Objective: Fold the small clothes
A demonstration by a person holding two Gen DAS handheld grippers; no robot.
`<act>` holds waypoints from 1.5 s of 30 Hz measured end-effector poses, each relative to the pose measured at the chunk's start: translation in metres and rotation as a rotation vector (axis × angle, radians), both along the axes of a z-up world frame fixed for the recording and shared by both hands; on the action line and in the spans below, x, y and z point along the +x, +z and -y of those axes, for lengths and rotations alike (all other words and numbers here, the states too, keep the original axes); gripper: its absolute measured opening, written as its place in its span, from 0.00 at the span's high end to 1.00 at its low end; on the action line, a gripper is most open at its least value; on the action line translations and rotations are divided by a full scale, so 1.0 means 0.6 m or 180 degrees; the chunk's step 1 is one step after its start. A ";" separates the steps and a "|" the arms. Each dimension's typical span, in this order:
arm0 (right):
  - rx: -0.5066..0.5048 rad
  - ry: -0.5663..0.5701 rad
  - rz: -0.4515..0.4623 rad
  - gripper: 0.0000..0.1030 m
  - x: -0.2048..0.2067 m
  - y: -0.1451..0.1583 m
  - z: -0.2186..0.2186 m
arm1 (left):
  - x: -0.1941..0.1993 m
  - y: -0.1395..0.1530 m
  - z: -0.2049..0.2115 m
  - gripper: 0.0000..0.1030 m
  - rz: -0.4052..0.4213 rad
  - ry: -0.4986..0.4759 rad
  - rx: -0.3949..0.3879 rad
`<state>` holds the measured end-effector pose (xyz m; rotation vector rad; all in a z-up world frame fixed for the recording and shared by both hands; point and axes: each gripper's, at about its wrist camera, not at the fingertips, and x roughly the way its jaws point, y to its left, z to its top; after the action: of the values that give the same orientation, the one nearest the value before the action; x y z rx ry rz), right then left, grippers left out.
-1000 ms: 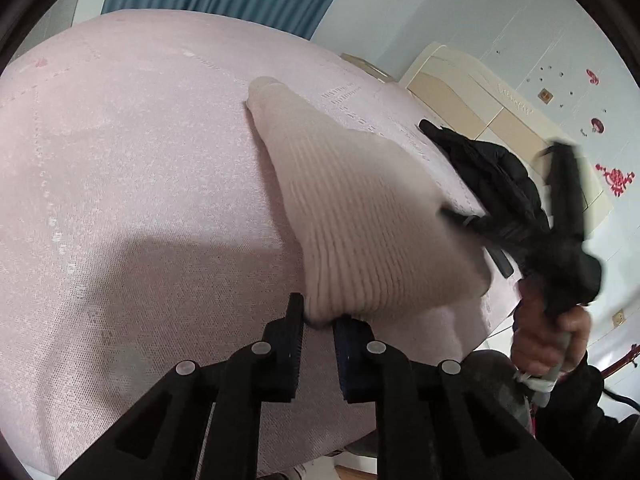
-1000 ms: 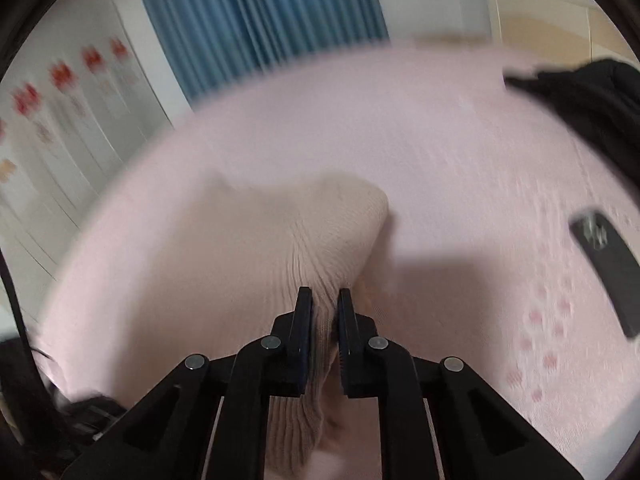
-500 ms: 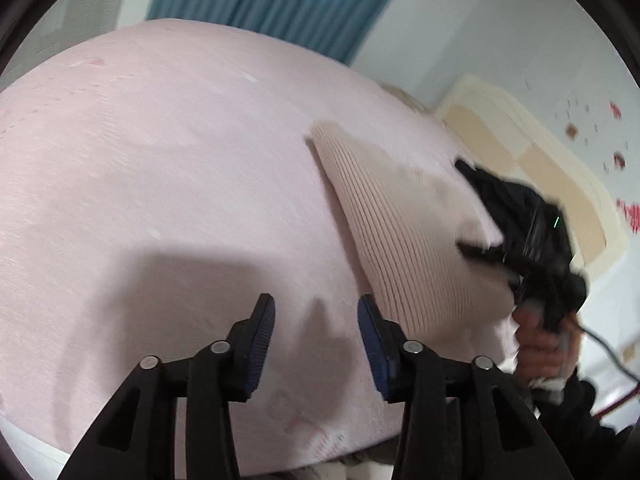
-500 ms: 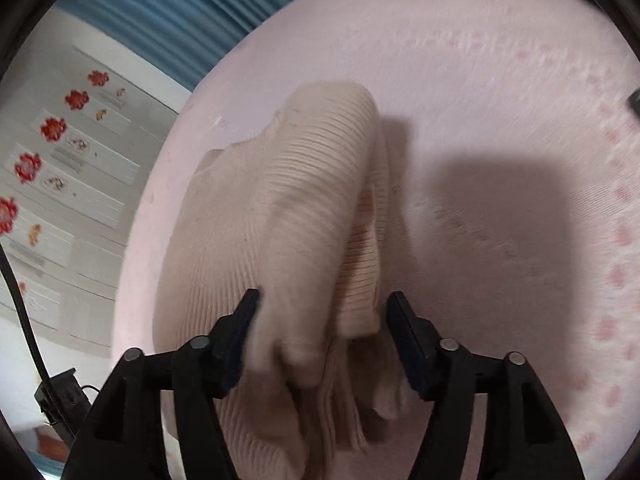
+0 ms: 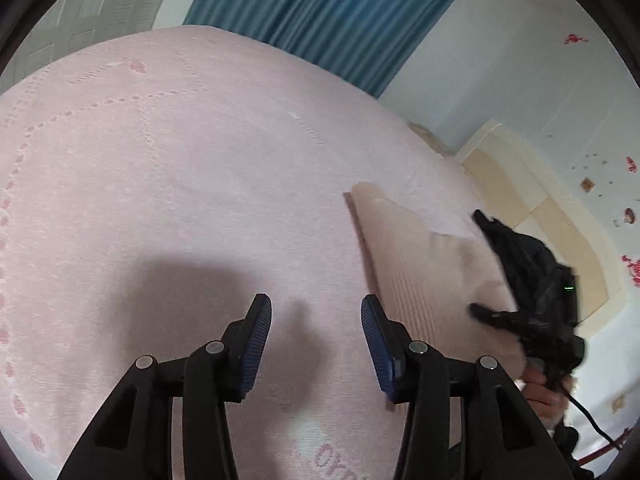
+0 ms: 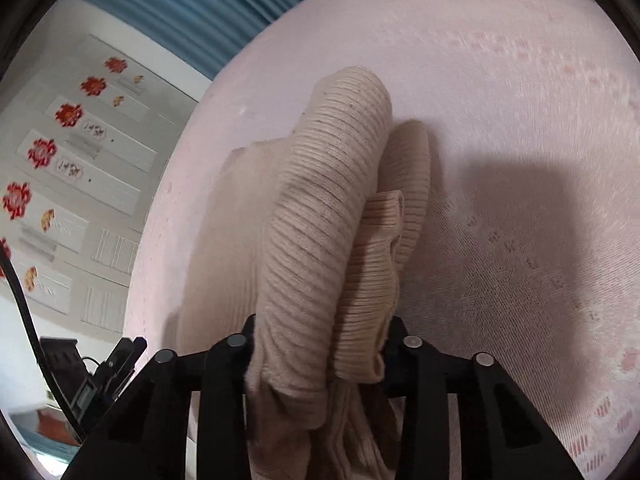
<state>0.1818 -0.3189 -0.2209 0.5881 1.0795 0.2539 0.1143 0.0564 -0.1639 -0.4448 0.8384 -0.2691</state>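
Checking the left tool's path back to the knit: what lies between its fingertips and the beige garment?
Only bare pink bedspread, seen in the left wrist view. The left tool is open and holds nothing; the beige garment lies just to its right.

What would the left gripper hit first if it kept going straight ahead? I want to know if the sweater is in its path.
Probably just the pink bedspread. The open left gripper points at bare cover; the beige sweater lies off to its right, though depth is hard to judge.
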 end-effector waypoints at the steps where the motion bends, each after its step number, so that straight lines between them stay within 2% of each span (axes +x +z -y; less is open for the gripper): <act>1: 0.0042 -0.0027 0.0081 0.67 -0.005 0.018 -0.003 | 0.001 0.003 -0.001 0.57 -0.0024 0.0012 0.0044; 5: 0.0150 -0.0145 0.0323 0.67 -0.023 0.085 -0.009 | -0.003 0.019 -0.022 0.57 -0.0013 0.0023 0.0056; 9: -0.0189 -0.0259 0.0427 0.67 -0.026 0.159 -0.033 | -0.003 0.029 -0.046 0.57 0.0007 0.0032 -0.0107; 14: -0.0757 -0.0314 0.0532 0.68 -0.018 0.238 -0.086 | 0.008 0.041 -0.059 0.57 0.0026 0.0030 -0.0065; 18: -0.0767 -0.0384 0.0560 0.68 0.019 0.266 -0.136 | 0.013 0.051 -0.081 0.57 0.0007 -0.0035 -0.0081; 21: -0.0457 -0.0307 0.0568 0.68 0.067 0.265 -0.181 | 0.020 0.066 -0.098 0.57 0.0079 -0.0074 0.0020; 23: -0.0007 -0.0203 0.0627 0.68 0.087 0.247 -0.196 | 0.028 0.071 -0.111 0.56 0.0124 -0.0096 0.0101; 25: 0.0423 -0.0204 0.0621 0.67 0.105 0.197 -0.190 | 0.035 0.065 -0.117 0.54 0.0137 -0.0101 0.0118; 27: 0.0468 -0.0196 0.0446 0.66 0.125 0.133 -0.178 | 0.046 0.048 -0.119 0.54 0.0074 -0.0137 0.0102; 30: 0.0323 -0.0239 0.0052 0.65 0.139 0.039 -0.156 | 0.054 0.016 -0.096 0.54 -0.0042 -0.0278 0.0203; 31: 0.0148 -0.0271 -0.0078 0.63 0.142 0.014 -0.151 | 0.054 0.009 -0.085 0.54 -0.0053 -0.0306 0.0255; 32: -0.0029 -0.0290 -0.0067 0.59 0.140 0.000 -0.142 | 0.053 0.002 -0.074 0.54 -0.0072 -0.0328 0.0306; 36: -0.0367 -0.0201 0.0215 0.50 0.121 0.026 -0.138 | 0.066 -0.018 -0.034 0.54 -0.0155 -0.0371 0.0278; 38: -0.0672 -0.0249 0.0483 0.50 0.100 0.055 -0.148 | 0.073 -0.016 -0.022 0.54 -0.0171 -0.0363 0.0297; 40: -0.0864 -0.0149 0.0644 0.50 0.086 0.070 -0.153 | 0.079 -0.004 -0.012 0.54 -0.0123 -0.0335 0.0397; 43: -0.0753 -0.0097 0.0790 0.50 0.070 0.083 -0.150 | 0.099 0.018 0.007 0.54 -0.0029 -0.0337 0.0490; 44: -0.0715 -0.0105 0.0791 0.56 0.072 0.079 -0.155 | 0.104 0.024 0.014 0.54 -0.0008 -0.0343 0.0524; 45: -0.0709 -0.0133 0.0777 0.75 0.077 0.073 -0.159 | 0.111 0.032 0.023 0.54 0.0026 -0.0368 0.0596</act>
<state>0.2279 -0.2233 -0.1773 0.3687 0.8447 0.1614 0.1810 0.0426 -0.1450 -0.2205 0.8740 -0.2960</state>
